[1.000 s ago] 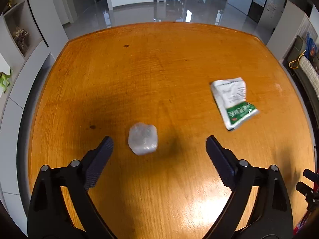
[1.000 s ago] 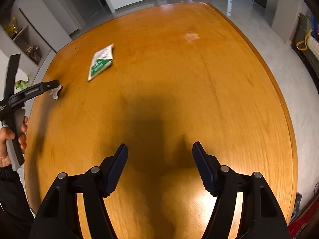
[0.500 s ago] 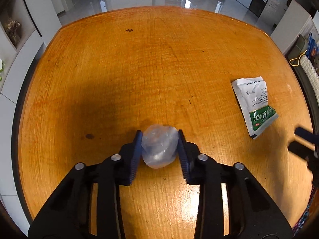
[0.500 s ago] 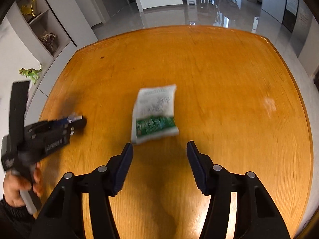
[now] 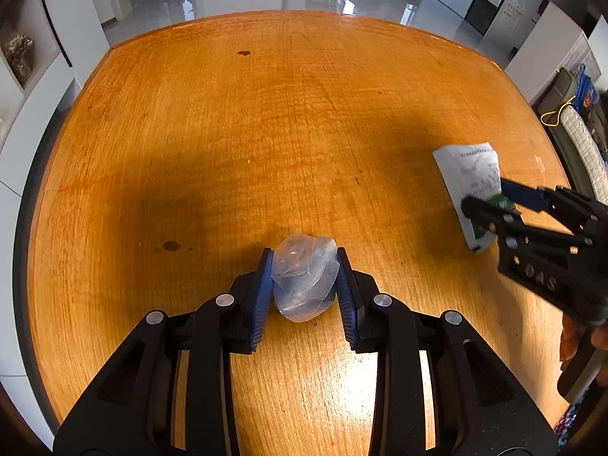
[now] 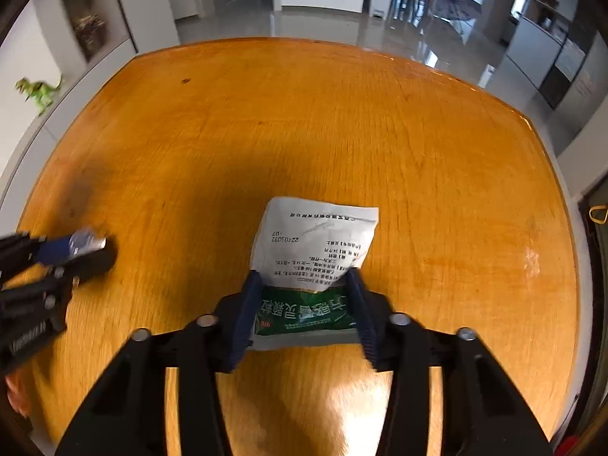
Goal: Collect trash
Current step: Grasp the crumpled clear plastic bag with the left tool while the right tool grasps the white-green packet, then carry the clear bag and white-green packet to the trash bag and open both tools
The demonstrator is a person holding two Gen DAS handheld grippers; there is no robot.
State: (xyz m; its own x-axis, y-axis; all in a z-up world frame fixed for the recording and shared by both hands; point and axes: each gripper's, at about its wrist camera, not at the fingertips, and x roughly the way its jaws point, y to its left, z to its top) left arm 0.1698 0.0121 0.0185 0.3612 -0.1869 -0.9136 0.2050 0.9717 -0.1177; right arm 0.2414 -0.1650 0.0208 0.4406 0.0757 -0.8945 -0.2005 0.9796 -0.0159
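A crumpled clear plastic wad (image 5: 304, 277) sits between the pads of my left gripper (image 5: 304, 285), which is shut on it just above the orange wooden table (image 5: 266, 133). A white and green sachet (image 6: 315, 266) lies flat on the table. My right gripper (image 6: 304, 304) straddles its green end, pads touching both edges. In the left wrist view the sachet (image 5: 471, 174) and the right gripper (image 5: 490, 205) show at the right. In the right wrist view the left gripper (image 6: 87, 247) shows at the left with the wad.
The round table's edge curves close on all sides. A shelf unit with a green toy dinosaur (image 6: 38, 91) stands to the left. A glossy floor and furniture lie beyond the far edge.
My left gripper has closed on the plastic wad. My right gripper has swung over to the sachet and narrowed around its green end.
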